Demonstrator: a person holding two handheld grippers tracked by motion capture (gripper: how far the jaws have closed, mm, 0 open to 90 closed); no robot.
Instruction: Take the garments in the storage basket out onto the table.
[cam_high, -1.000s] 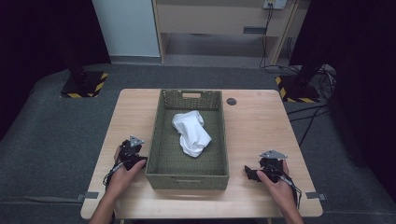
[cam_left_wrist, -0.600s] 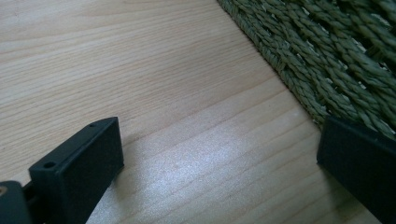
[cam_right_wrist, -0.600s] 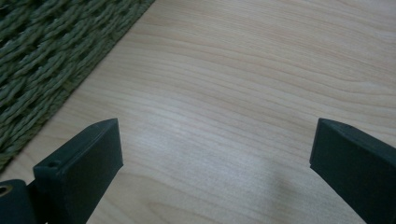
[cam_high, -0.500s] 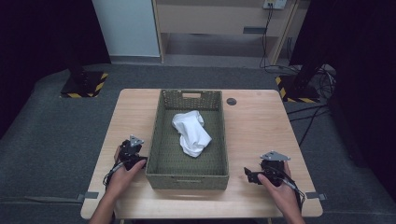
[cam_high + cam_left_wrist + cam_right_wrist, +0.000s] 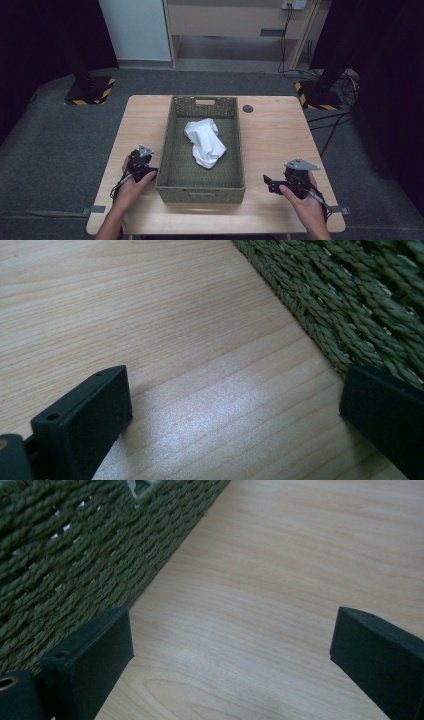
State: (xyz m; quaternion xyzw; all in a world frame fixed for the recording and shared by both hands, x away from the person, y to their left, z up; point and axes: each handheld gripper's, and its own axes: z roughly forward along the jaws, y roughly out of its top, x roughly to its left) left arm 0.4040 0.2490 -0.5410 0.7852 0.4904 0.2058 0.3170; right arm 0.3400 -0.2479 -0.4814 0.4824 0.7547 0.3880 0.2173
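A green woven basket (image 5: 200,188) stands in the middle of the wooden table (image 5: 275,130), with a crumpled white cloth (image 5: 205,142) lying in it. My left gripper (image 5: 148,171) rests by the basket's left wall near its front corner. Its jaws (image 5: 235,420) are open over bare wood, the basket weave (image 5: 350,300) just beyond one of them. My right gripper (image 5: 268,183) is held right of the basket's front corner and points toward it. Its jaws (image 5: 230,665) are open and have just been closing slightly, with nothing between them. The basket wall (image 5: 75,545) is beside one jaw.
A small dark round disc (image 5: 247,108) sits in the tabletop behind the basket's right corner. Bare wood lies on both sides of the basket. Grey floor surrounds the table, and two stand bases (image 5: 90,91) with yellow-black tape are behind it.
My right hand has lifted its gripper a little off the table. The left hand, the basket and the cloth have not moved.
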